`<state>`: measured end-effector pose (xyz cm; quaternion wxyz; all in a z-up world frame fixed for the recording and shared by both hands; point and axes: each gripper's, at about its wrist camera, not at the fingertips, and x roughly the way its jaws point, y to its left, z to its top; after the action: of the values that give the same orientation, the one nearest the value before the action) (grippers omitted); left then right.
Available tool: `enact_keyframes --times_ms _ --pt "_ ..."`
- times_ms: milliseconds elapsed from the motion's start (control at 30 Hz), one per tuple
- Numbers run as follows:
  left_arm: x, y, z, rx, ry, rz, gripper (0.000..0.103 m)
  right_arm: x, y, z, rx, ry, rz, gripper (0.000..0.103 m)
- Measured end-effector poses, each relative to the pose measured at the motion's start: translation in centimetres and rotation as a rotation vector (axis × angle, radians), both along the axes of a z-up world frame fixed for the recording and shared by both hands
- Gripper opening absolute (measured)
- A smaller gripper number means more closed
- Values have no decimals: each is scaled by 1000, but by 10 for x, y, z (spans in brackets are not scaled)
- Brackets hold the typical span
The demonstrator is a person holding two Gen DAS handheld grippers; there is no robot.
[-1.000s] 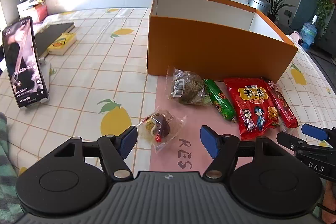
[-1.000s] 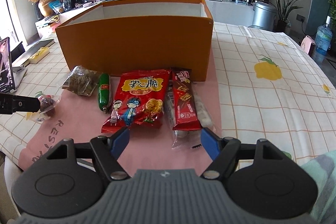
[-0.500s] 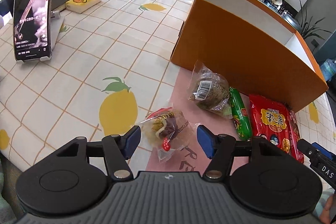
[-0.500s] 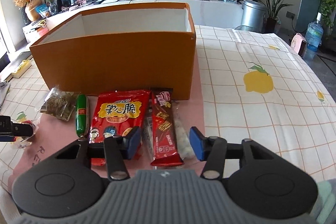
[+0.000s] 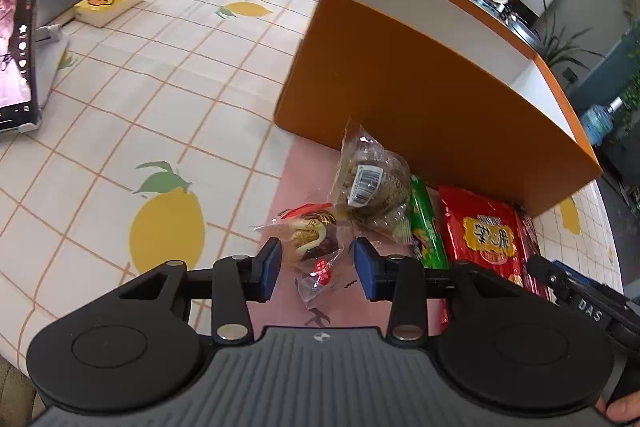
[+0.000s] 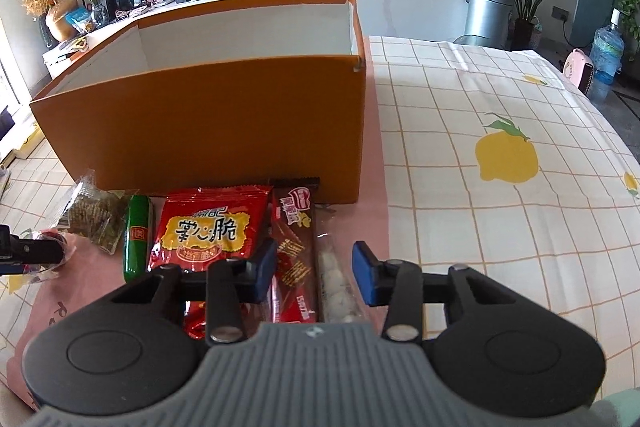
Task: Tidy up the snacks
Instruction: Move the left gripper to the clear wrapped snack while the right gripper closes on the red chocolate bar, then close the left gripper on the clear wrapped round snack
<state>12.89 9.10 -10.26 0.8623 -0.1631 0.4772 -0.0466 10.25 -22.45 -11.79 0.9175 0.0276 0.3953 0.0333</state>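
We see a table (image 6: 500, 227) under a checked lemon-print cloth. Centre frame on it sit a pink mat (image 6: 376, 187) and an orange box (image 6: 208, 131). At upper left in the left wrist view lie a yellow book (image 5: 110, 1) and a propped phone (image 5: 18, 39).

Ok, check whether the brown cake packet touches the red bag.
Apart: left wrist view shows the green sausage lying between brown cake packet and red bag.
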Motion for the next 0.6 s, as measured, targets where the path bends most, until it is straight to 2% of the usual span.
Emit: enact_keyframes --times_ms 133,233,300,367,400,467,600 --pt "-8 -15 1 26 -3 -98 45 1 2 -2 -1 13 10 36" --pt "-10 -25 -1 -22 18 -179 45 3 3 -4 3 23 12 32" --pt "-11 -30 -2 -25 25 -194 47 2 3 -4 7 23 11 30" --pt "-12 -33 -1 -15 15 -176 50 2 4 -4 9 21 14 25" --pt "-13 -32 -1 -17 9 -162 58 1 4 -4 8 21 15 24" --pt "-14 -30 0 -43 0 -127 68 0 5 -5 0 19 19 23" --pt "-15 -18 -2 -100 11 -43 69 -1 9 -4 -17 15 24 23"
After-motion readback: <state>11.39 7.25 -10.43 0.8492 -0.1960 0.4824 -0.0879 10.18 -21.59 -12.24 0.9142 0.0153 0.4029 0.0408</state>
